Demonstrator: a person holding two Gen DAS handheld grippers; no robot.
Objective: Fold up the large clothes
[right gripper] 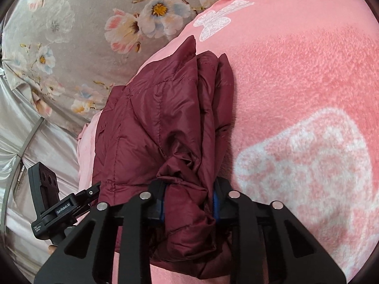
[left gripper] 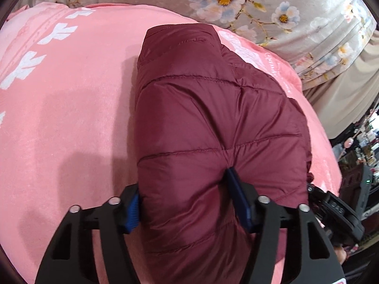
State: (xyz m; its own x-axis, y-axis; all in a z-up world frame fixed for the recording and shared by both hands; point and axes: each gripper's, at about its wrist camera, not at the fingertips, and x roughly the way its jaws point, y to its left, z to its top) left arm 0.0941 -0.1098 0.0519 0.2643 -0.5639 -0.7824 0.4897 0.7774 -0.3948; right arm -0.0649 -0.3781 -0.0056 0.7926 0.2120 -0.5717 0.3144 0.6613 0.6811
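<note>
A maroon quilted puffer jacket lies folded into a thick bundle on a pink blanket. My left gripper is shut on the near end of the bundle, its blue pads pressed into the padding on both sides. In the right wrist view the same jacket shows its stacked layers edge-on. My right gripper is shut on a bunched fold of the jacket. The other gripper's body shows at lower left there.
The pink blanket with white prints covers the bed. A grey floral bedsheet lies beyond it. Beige fabric and cluttered shelves stand at the right, past the bed edge.
</note>
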